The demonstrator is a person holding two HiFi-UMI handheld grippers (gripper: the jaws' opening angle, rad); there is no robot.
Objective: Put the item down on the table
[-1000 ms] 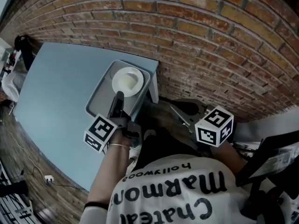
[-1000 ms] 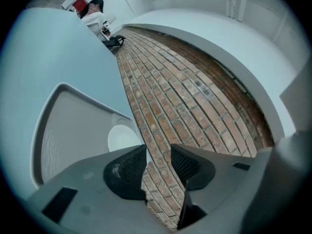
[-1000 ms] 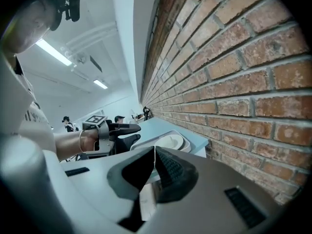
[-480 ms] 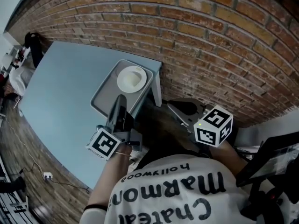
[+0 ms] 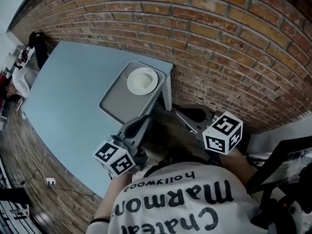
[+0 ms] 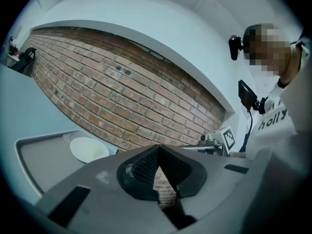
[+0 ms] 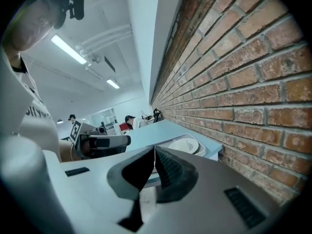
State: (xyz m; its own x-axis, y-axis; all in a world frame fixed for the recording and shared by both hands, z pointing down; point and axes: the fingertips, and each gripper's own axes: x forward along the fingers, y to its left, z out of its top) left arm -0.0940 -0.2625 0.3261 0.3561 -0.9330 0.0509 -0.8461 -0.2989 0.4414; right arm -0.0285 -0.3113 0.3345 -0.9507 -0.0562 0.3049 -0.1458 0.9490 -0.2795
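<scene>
Flat on the counter point(image 5: 68, 91) now, over at the corner by the brick wall point(image 5: 219, 43): the tray point(image 5: 119, 101), with the bowl point(image 5: 142, 80) resting in its far end, nearest the wall. No hand on it, no tilt to be seen. Down at the left gripper point(image 6: 157, 147), jaws pressed together, pad against pad, nothing pinched between them. Same story on the right gripper point(image 7: 154, 149): jaws closed flat on each other and empty, aimed along the wall, with bowl and tray ahead and a touch to the right. Now the key geometry. From the head view, long axis of the tray running from the wall end back toward the near counter edge, near short end closest to the left gripper, the two apart. From the left gripper view, tray and bowl low and off to the left of the jaws, not in line with them. Left gripper plainly the nearer one, hanging by the counter edge; right gripper further off, past the counter's end, beside the wall. Looks like job done, going by the lie of the tray. For any re-grip: probably open up first, then swing the left jaws leftward onto that near rim.
</scene>
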